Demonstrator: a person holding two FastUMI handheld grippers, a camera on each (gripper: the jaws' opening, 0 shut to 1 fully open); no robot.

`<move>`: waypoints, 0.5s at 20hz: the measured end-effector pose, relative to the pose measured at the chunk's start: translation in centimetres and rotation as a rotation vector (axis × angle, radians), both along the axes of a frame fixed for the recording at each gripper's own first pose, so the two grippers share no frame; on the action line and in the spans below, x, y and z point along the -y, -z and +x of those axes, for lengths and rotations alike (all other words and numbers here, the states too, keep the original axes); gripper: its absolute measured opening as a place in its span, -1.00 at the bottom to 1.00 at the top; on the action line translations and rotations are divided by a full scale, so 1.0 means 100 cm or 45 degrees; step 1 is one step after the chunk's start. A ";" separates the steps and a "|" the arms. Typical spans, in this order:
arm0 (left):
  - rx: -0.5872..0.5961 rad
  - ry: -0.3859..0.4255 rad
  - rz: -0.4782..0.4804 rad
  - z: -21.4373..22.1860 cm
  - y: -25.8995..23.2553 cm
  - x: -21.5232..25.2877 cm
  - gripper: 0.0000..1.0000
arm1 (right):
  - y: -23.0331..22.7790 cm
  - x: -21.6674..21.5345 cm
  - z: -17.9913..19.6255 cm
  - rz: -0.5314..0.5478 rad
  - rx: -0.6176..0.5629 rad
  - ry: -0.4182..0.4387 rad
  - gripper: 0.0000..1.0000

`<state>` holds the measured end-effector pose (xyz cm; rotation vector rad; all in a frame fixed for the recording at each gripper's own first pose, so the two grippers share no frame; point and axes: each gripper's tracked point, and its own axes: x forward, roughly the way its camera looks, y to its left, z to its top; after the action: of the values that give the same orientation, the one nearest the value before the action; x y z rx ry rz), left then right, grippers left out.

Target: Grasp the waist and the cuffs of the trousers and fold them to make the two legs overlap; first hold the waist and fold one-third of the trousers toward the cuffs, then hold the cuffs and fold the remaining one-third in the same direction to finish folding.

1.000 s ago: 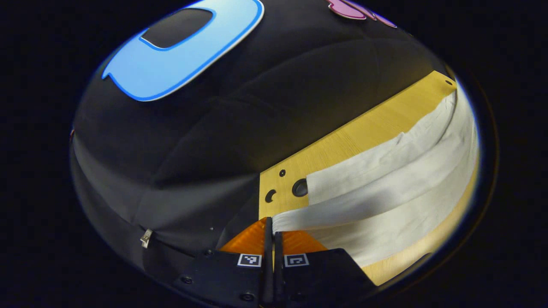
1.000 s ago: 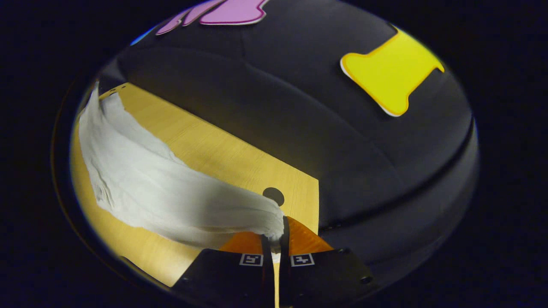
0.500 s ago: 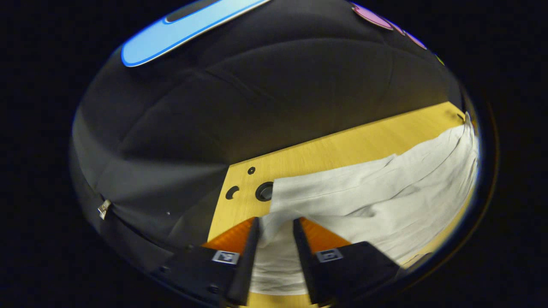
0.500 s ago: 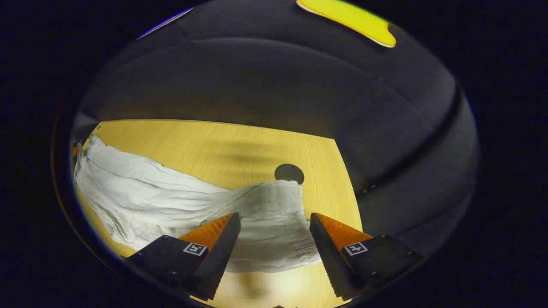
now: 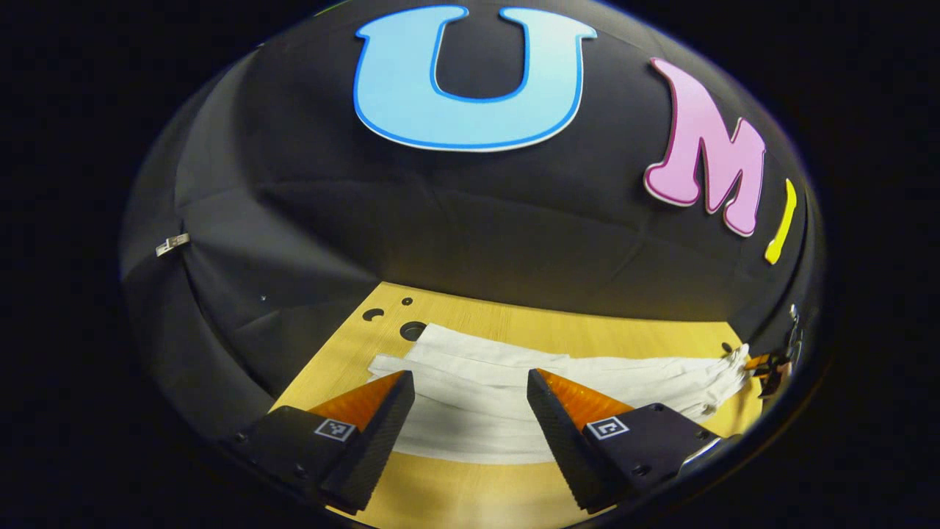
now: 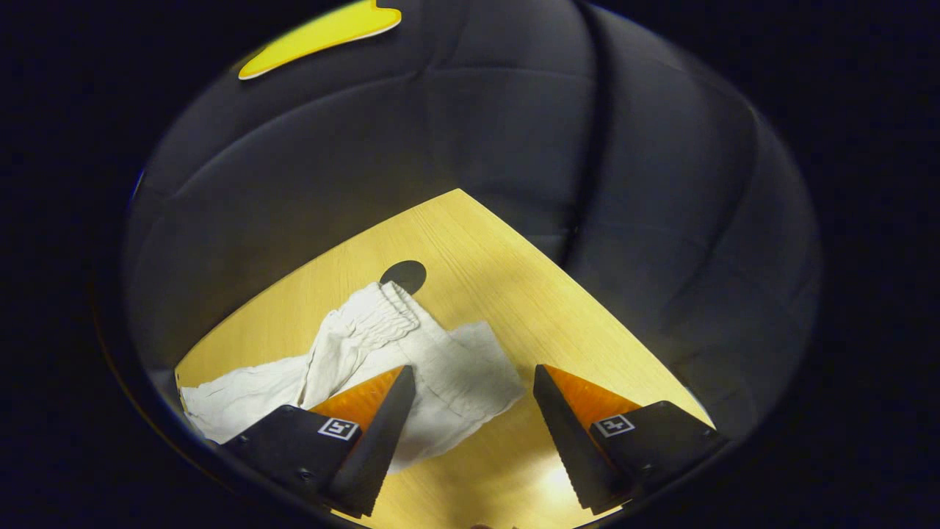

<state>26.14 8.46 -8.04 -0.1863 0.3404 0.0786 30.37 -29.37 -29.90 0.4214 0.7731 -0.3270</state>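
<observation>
Pale wood, the table (image 5: 558,334) is carrying the white trousers (image 5: 514,382), which are lying flat along it with the legs stacked, so I am reading the leg-overlap as done. I am holding the left gripper (image 5: 470,419) spread above the cuff end, and the right gripper (image 6: 470,419) spread over the gathered waist (image 6: 378,312), neither pinching cloth, likely lining up for the waist fold.

Yellow wooden desk (image 5: 587,334) with round holes (image 6: 403,275) near its corners, black cloth wall (image 5: 470,213) close behind, bright light on the wood.
</observation>
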 end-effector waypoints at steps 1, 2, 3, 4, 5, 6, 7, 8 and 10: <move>0.007 -0.006 -0.014 -0.006 -0.004 0.003 0.96 | 0.002 0.001 -0.001 0.003 -0.005 0.007 0.99; 0.001 -0.019 -0.024 -0.014 -0.005 0.004 0.93 | 0.002 0.002 -0.001 -0.009 0.008 0.019 0.99; -0.005 -0.027 -0.044 -0.019 -0.006 0.007 0.92 | 0.003 0.002 0.000 -0.024 0.002 0.012 0.98; -0.013 -0.039 -0.074 -0.026 -0.008 0.013 0.92 | 0.003 0.003 0.000 -0.067 0.001 0.005 0.99; -0.013 -0.051 -0.090 -0.030 -0.008 0.015 0.92 | 0.003 0.004 -0.001 -0.115 -0.003 -0.002 0.97; -0.011 -0.054 -0.098 -0.033 -0.008 0.017 0.92 | 0.005 -0.002 0.001 -0.132 -0.001 -0.013 0.91; -0.005 -0.058 -0.096 -0.036 -0.009 0.022 0.92 | 0.005 -0.005 0.002 -0.134 0.008 0.009 0.70; -0.003 -0.065 -0.100 -0.038 -0.009 0.023 0.92 | 0.004 -0.011 0.002 -0.121 0.018 0.038 0.39; -0.015 -0.055 -0.137 -0.045 -0.010 0.034 0.92 | 0.002 -0.019 0.001 -0.127 0.029 0.042 -0.37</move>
<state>21.65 5.05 -7.00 -0.2996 0.3526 0.1044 30.45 -27.43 -30.09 0.3436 0.7246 -0.3893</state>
